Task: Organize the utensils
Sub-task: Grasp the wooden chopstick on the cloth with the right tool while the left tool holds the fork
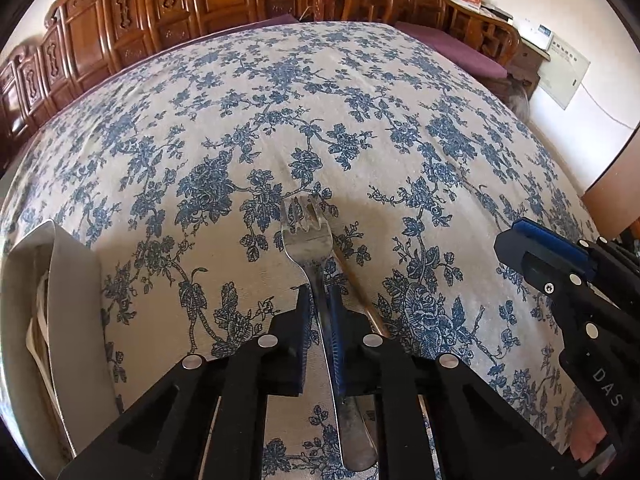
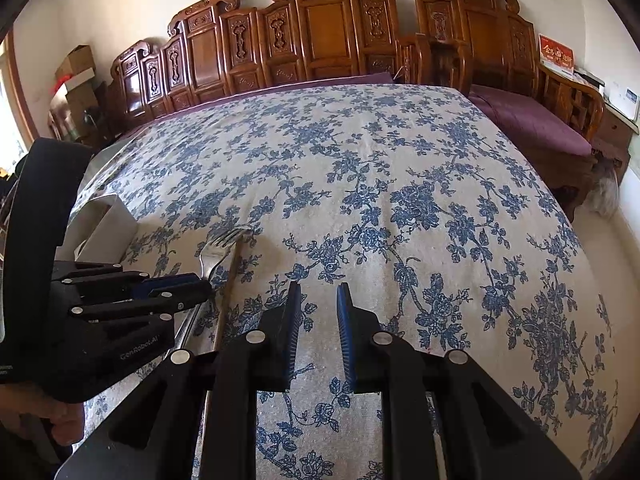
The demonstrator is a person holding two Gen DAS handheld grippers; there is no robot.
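Floral tablecloth (image 1: 360, 92) over the whole table, blue on cream, running to the far edge by the carved wooden bench (image 2: 320, 32). Grey organizer box (image 1: 72, 280) at the near left edge, open at the top, with pale contents inside too cropped to name. Left gripper (image 1: 318, 300) pinched tight on the neck of a steel fork (image 1: 308, 232), blue pads pressing both sides, tines pointing away and the handle running back beneath the fingers; whether lifted or grazing the cloth, hard to tell. Thin wooden chopstick (image 1: 360, 292) lying on the cloth just right of the fork, touching or nearly so. Right gripper (image 2: 318, 308) off to the right over bare cloth, jaws parted a moderate way, holding nothing. Likely step in hand: fork grasped, transfer to the box not yet made. Next move, by judgement: lift clear without dragging the chopstick, swing left toward the box, tilt the fork to match its opening, then release. Chopstick probably left for a later pick, perhaps by the idle right tool.
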